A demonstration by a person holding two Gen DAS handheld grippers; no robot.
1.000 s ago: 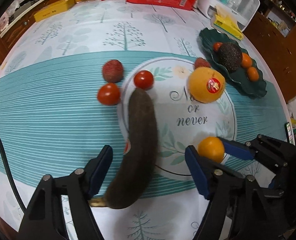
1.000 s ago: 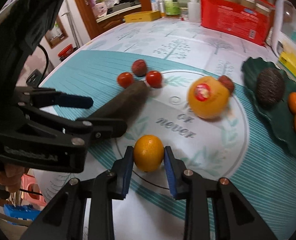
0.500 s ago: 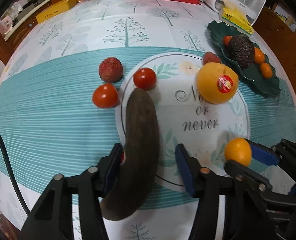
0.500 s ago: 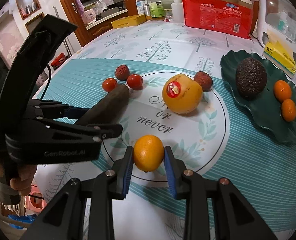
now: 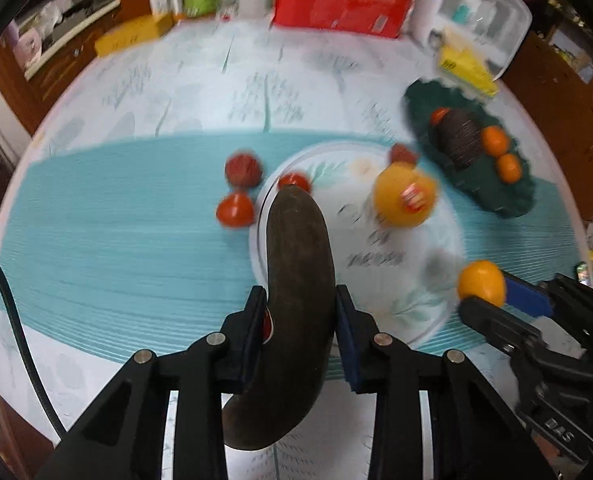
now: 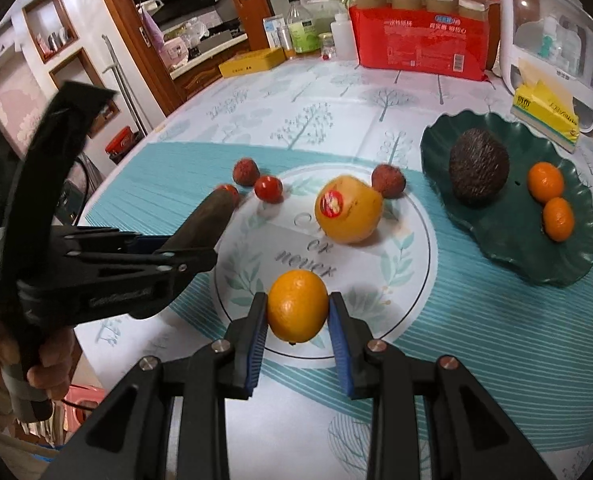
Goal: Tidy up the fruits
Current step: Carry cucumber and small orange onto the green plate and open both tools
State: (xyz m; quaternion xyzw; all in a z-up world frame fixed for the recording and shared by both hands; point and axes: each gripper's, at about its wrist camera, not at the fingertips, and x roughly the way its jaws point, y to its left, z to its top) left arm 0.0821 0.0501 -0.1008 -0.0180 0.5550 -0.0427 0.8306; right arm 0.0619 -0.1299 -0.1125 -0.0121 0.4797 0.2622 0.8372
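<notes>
The left gripper (image 5: 299,308) had just been closing and clamped the dark banana (image 5: 296,280); the right gripper (image 6: 296,312) gripped a small orange (image 6: 297,306); the green plate (image 6: 508,240) lay ahead to its right.

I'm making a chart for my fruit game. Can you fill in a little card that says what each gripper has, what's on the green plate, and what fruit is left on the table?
left gripper: just closed on the dark banana
right gripper: shut on a small orange
green plate: avocado, two little oranges
left on table: big orange with sticker, two tomatoes, two lychees
</notes>
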